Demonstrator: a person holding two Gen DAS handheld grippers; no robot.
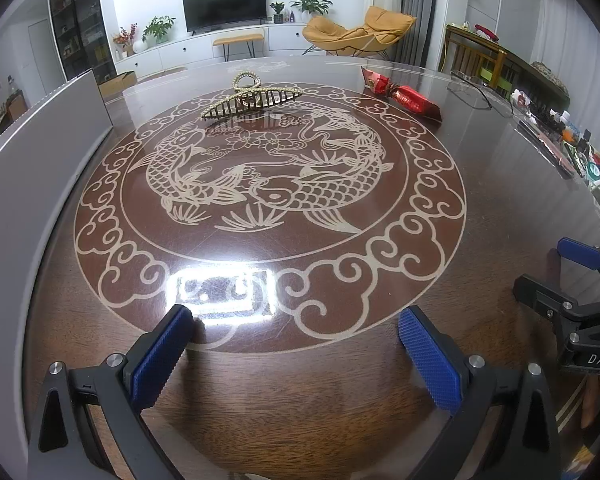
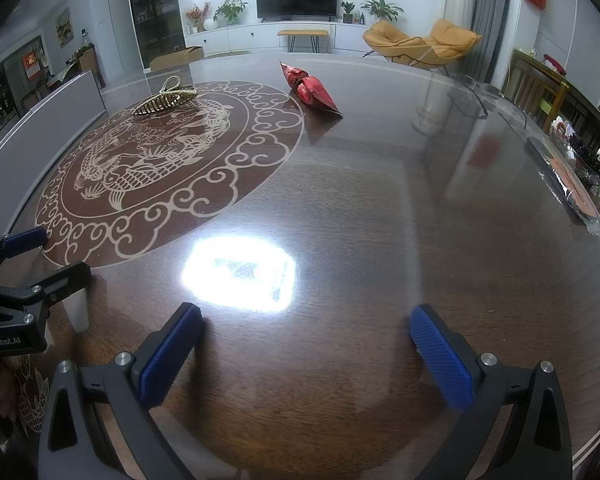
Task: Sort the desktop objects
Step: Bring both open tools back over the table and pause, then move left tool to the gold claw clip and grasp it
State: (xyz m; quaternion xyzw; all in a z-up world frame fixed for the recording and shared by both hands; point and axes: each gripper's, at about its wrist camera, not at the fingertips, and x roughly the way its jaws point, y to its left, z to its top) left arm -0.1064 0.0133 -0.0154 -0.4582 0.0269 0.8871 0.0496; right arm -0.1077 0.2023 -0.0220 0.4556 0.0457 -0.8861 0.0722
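Left gripper (image 1: pixel 296 356) and right gripper (image 2: pixel 306 356) are both spread wide and hold nothing.

They hang low over the near side of the shiny brown counter (image 2: pixel 380 208), side by side. A gold hair clip (image 1: pixel 252 100) sits at the far edge of the fish picture (image 1: pixel 268 180) on the counter. A red candy wrapper (image 1: pixel 404 96) lies to the right of the clip, apart from it. Glasses (image 1: pixel 472 88) lie further right, near the counter's far edge.
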